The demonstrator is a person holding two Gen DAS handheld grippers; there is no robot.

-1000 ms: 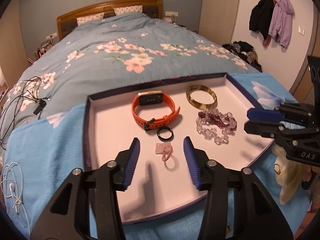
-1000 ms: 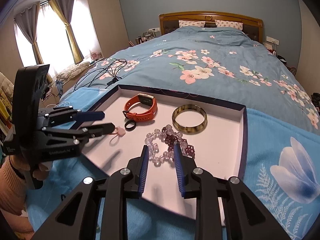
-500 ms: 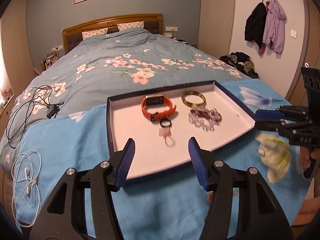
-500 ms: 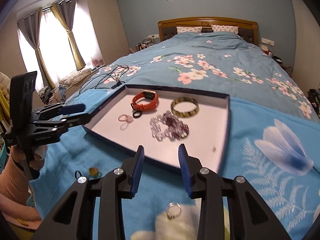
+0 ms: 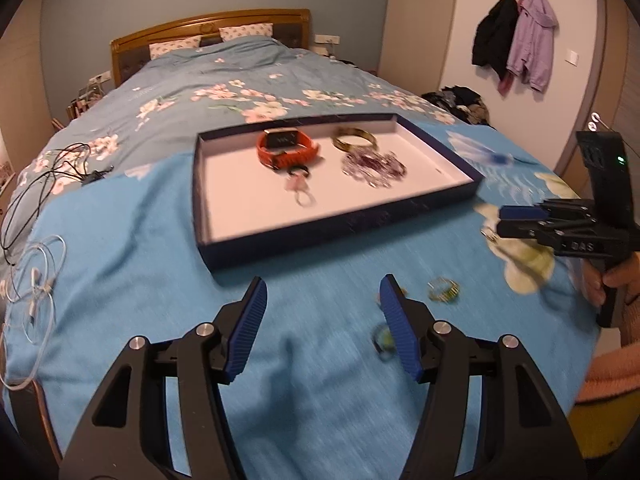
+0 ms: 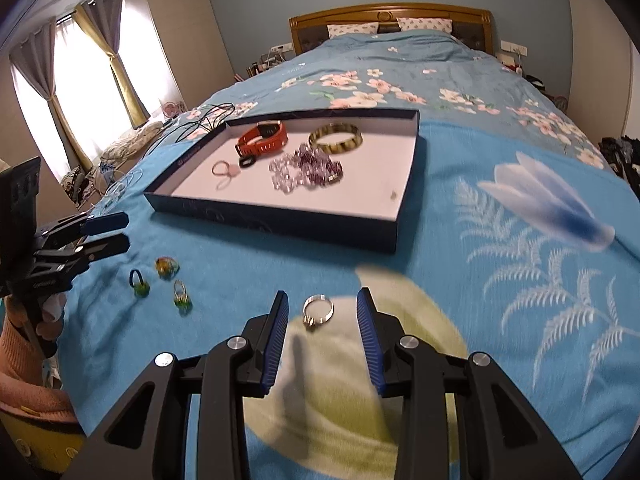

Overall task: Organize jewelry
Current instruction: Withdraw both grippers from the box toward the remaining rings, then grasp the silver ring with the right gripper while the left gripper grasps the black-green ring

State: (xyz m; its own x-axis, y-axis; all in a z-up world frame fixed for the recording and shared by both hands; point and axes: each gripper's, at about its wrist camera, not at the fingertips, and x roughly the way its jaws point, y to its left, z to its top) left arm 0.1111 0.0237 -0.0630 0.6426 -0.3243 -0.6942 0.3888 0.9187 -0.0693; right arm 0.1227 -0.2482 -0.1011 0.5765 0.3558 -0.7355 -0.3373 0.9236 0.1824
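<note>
The right gripper (image 6: 322, 334) is hanging over the blue bedspread (image 6: 500, 320) with its jaws partly open and nothing gripped; a silver ring (image 6: 317, 311) is lying on the cloth in the gap between the two blue pads, touched by neither. The left gripper (image 5: 322, 322) is opening its jaws wide over bare cloth, empty, with a blurred green-and-yellow ring (image 5: 382, 340) just beside its right pad and a gold-toned ring (image 5: 442, 291) a little further off. Seen from the right wrist, three small coloured rings are sitting in a loose cluster near the left gripper (image 6: 106, 232): one with a black band (image 6: 139, 282), one orange-green (image 6: 167, 267), one green-gold (image 6: 181, 295). Beyond them the shallow navy tray (image 6: 280, 222) is already holding an orange smartwatch (image 6: 263, 140), a tortoiseshell bangle (image 6: 336, 138), a tangle of clear and purple beaded bracelets (image 6: 306, 170), a black ring (image 6: 247, 161) and a pink ring (image 6: 224, 170). Judging by this, the step in hand is collecting the loose rings; next the right gripper likely needs to sink, close on the silver ring's band and carry it to the tray. Faint lettering on the right gripper's side (image 5: 582, 246) is reading roughly "DAS"; print on the tray wall is too blurred to read.
</note>
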